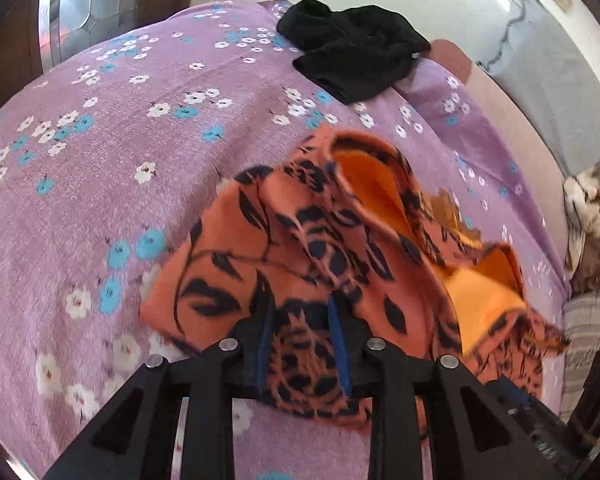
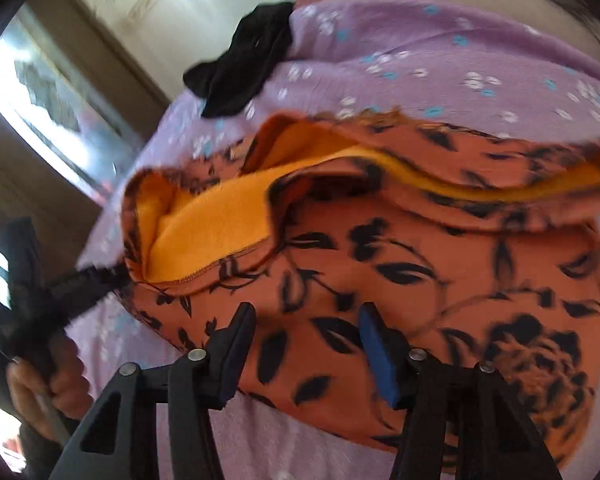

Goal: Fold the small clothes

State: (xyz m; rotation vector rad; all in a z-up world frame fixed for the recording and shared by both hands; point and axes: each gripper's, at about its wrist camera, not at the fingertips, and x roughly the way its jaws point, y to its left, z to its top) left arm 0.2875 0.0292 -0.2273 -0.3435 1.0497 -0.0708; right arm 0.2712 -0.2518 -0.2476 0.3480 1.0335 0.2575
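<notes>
An orange garment [image 1: 308, 248] with a black leaf print and a plain orange lining lies crumpled on the purple floral bedsheet [image 1: 100, 160]. My left gripper [image 1: 300, 308] has its jaws partly apart, with a fold of the garment's near edge between them. In the right wrist view the garment [image 2: 420, 264] fills the middle. My right gripper [image 2: 304, 316] is open right over it, fingers wide, nothing held. The left gripper [image 2: 88, 280] and the hand holding it show at the left, at the garment's edge.
A black garment [image 1: 352, 56] lies folded at the far edge of the bed; it also shows in the right wrist view [image 2: 248, 60]. A patterned cloth [image 1: 592, 216] lies at the right. A wall and a door stand behind the bed.
</notes>
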